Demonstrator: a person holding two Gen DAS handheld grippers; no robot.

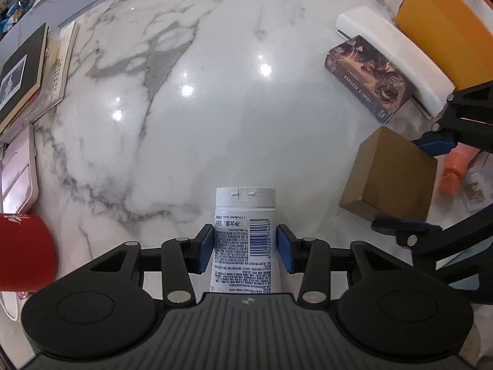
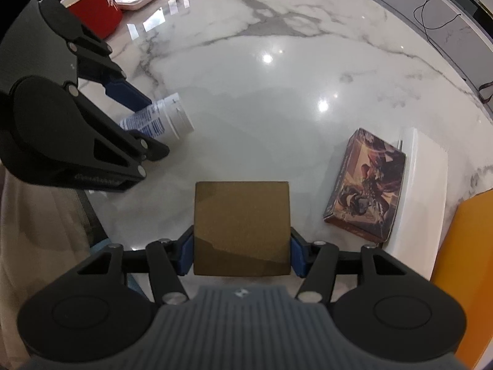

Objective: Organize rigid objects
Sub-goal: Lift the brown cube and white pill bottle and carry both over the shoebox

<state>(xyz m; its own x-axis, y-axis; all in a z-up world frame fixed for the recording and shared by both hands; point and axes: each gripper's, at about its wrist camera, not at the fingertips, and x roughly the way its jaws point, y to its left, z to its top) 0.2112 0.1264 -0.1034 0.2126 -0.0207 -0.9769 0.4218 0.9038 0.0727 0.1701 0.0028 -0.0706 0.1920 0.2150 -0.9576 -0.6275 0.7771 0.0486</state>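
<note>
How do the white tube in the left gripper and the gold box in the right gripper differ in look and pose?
The tube is white, round, with a flip cap, printed text and a barcode; the box is plain matte gold with flat faces and sharp edges. The tube is narrow, so the left gripper is nearly closed on it; the box is wider, spreading the right gripper further. Both are held above the marble table, pointing forward.

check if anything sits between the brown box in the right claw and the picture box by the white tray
Nothing visible does. The right claw is shut on the brown box, and only bare marble table lies between it and the picture box leaning on the white tray.
</note>
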